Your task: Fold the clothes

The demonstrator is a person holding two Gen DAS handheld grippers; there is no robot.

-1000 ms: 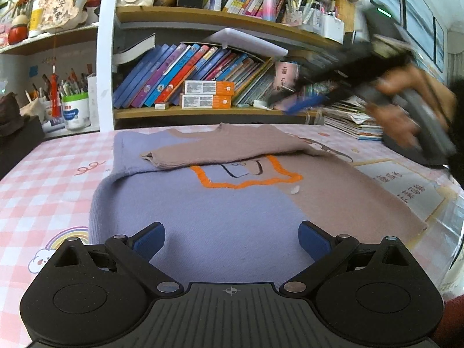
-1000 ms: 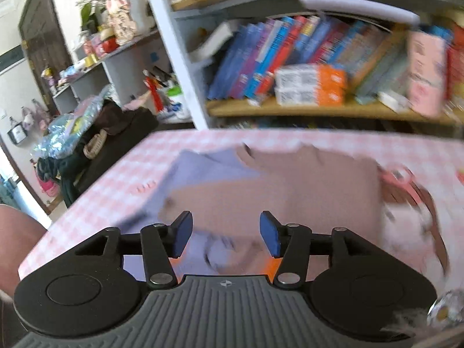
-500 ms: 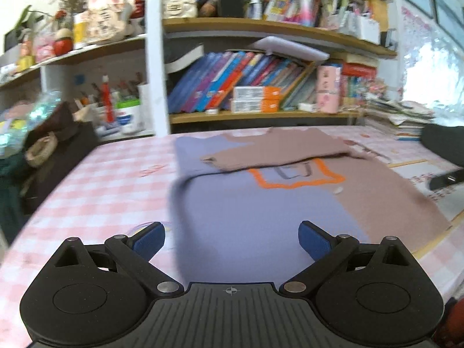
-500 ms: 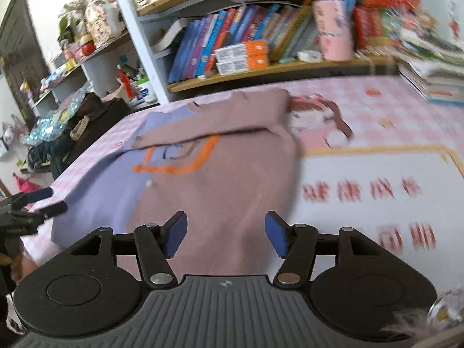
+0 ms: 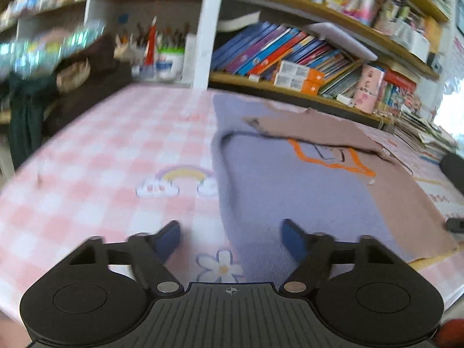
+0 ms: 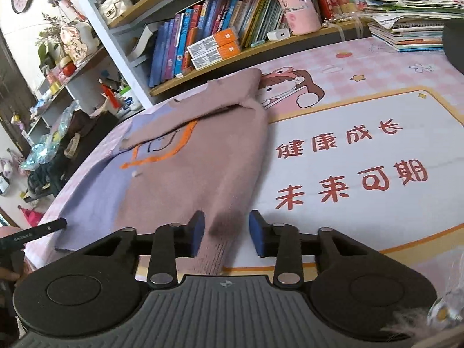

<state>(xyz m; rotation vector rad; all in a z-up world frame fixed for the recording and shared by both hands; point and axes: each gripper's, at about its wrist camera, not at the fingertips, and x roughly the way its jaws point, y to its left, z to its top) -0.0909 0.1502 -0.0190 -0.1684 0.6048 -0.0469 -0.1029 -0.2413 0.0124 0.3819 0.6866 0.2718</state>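
Both grippers' fingers are closing, spread over the sweater (image 6: 203, 174) hem; the pen cup (image 5: 169, 62) holds pens.

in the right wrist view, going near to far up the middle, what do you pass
right gripper → sweater hem → orange outline on the sweater → sleeve folded across the chest → orange and white boxes on the shelf → row of books

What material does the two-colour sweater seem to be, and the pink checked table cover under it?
Sweater: soft knit, probably wool or acrylic; matte, with ribbed hem visible near the right gripper.
Table cover: likely smooth plastic or coated cloth; it lies flat with crisp printed pictures and a slight sheen.
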